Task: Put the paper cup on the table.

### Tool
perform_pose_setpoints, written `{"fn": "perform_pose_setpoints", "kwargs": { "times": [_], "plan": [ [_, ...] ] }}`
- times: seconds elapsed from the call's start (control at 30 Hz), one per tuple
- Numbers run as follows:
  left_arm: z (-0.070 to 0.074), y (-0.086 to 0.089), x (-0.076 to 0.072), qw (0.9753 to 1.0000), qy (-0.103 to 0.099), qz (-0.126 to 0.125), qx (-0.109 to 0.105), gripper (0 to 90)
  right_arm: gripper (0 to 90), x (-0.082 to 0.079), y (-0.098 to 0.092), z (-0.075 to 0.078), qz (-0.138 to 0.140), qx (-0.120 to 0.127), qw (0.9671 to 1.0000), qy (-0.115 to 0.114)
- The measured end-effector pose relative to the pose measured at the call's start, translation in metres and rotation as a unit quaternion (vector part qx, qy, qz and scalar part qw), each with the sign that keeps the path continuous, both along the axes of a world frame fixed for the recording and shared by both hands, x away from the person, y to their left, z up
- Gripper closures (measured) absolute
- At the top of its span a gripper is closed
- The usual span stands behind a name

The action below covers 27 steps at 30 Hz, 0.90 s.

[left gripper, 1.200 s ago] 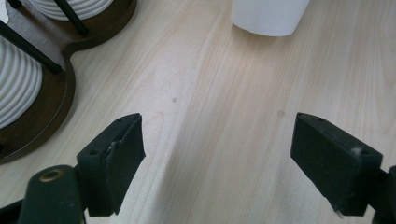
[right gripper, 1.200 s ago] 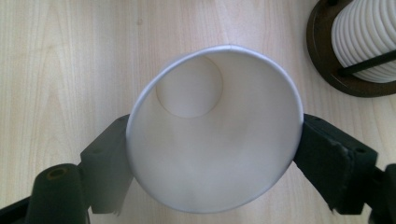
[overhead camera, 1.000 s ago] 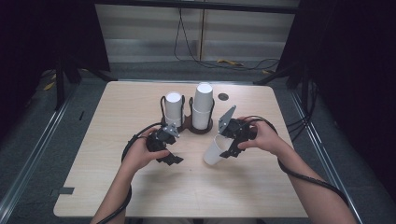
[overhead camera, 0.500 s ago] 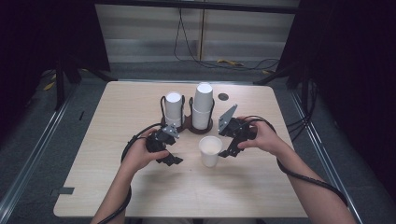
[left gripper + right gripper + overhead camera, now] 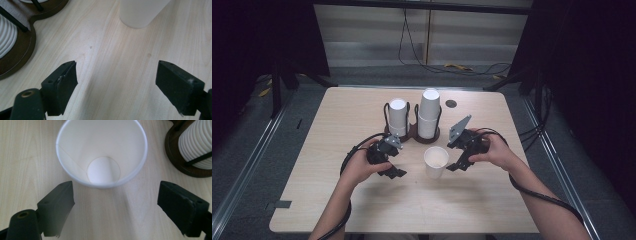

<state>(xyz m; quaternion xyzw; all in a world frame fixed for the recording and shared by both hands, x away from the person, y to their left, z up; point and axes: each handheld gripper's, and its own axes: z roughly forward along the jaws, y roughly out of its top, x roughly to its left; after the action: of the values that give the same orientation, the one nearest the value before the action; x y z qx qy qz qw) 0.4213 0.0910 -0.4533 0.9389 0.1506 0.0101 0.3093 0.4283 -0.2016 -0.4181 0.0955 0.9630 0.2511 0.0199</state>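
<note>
A white paper cup [image 5: 435, 161] stands upright and empty on the wooden table [image 5: 362, 205], between my two grippers. Seen from the right gripper view, the cup [image 5: 101, 150] sits just beyond the open jaws, untouched. My right gripper [image 5: 457, 160] is open to the cup's right. My left gripper [image 5: 394, 160] is open to the cup's left, nothing between its jaws; the left gripper view shows the cup's base [image 5: 141, 12] farther off. A dark wooden cup holder [image 5: 412, 132] behind holds two stacks of inverted white cups [image 5: 428, 112].
A small dark round spot [image 5: 451, 103] lies on the table behind the holder. The holder's base [image 5: 17, 52] is close to the left gripper's left jaw. Cables trail from both grippers. Bare tabletop stretches along the front.
The cup went from tilted in the right gripper to standing upright on the table. The right gripper has opened and let it go. The left gripper stayed put.
</note>
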Motion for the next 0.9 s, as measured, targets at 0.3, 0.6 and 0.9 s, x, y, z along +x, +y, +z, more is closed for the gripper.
{"fn": "perform_pose_setpoints", "kwargs": {
  "times": [0.3,0.6,0.9],
  "plan": [
    [-0.002,0.003,-0.001,1.0000,0.002,0.007,-0.001,17.1,13.5,-0.006,-0.019,-0.016,-0.045,0.025,0.9986,0.011],
    [-0.008,0.005,-0.001,0.9999,0.004,0.010,0.001,17.2,13.5,-0.015,-0.036,-0.031,-0.075,0.040,0.9964,0.008],
    [-0.010,0.007,-0.001,0.9999,0.004,0.007,0.006,17.2,13.5,-0.021,-0.056,-0.043,-0.104,0.031,0.9941,0.002]
  ]
}}
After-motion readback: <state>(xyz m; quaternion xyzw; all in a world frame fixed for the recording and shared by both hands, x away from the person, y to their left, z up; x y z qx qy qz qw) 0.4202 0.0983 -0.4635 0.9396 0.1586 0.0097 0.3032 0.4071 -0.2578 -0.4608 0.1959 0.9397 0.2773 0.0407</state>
